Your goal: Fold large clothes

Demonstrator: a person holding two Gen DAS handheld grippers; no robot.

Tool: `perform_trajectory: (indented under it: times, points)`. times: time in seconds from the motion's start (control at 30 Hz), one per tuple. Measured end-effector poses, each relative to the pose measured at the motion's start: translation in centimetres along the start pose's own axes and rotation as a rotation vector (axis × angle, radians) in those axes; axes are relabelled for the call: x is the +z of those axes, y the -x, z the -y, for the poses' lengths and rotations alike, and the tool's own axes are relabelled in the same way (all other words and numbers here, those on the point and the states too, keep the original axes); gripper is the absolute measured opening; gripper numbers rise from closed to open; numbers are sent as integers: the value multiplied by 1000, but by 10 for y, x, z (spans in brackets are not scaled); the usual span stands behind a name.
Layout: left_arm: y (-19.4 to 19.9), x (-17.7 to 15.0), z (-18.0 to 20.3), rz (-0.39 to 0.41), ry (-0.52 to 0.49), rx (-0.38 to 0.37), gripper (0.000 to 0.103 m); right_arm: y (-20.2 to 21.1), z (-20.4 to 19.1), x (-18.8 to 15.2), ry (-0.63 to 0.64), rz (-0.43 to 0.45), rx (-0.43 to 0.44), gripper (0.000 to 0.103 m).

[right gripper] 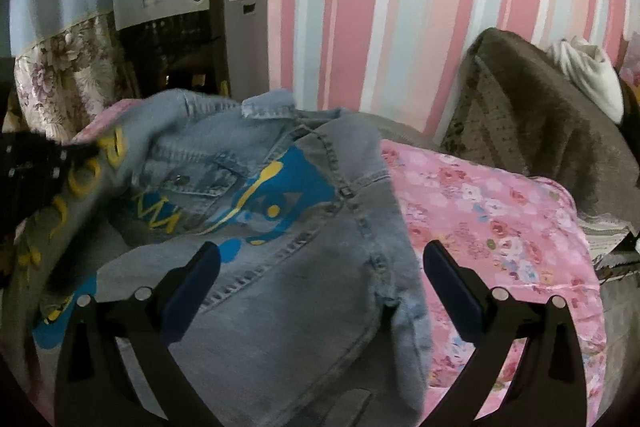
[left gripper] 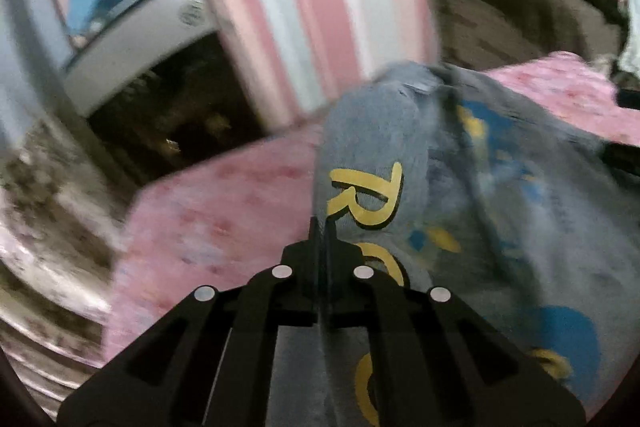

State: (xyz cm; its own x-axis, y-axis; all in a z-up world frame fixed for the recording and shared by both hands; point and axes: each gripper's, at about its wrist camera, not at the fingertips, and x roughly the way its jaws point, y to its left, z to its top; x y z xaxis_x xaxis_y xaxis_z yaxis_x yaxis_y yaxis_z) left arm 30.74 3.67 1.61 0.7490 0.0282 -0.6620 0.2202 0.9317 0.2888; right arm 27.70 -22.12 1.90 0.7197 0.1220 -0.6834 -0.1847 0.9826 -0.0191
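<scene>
Jaws of our left gripper stand fully closed at the sleeve of the denim jacket; whether any cloth is pinched between the tips we cannot tell, since blur hides the contact. Our right gripper hangs with jaws wide above the jacket's near panel, holding nothing. The jacket lies crumpled on the pink floral sheet, collar toward the striped wall, sleeve thrown across the chest. We judge three risks. If the left tips hold only a thin edge, or nothing, the sleeve may slip out when lifted. Heavy denim may drag the sheet with it. With the right side unpinned, the body may shift and the fold come out skewed. Beyond stand a grey appliance and brown blanket.
</scene>
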Motion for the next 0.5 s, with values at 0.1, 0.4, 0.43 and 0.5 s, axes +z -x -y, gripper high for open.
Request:
perform_trajectory:
  times: [0.1, 0.4, 0.43, 0.5]
  points:
    - [-17, 10, -35, 2, 36, 87, 0, -10, -12, 8, 10, -34, 39, 101]
    - [-38, 1, -58, 16, 55, 34, 1, -44, -55, 1, 56, -229, 173, 86]
    - [-38, -1, -59, 22, 57, 22, 1, -49, -59, -4, 63, -262, 176, 86]
    - [-38, -4, -60, 28, 55, 11, 1, -57, -61, -9, 60, -297, 185, 86]
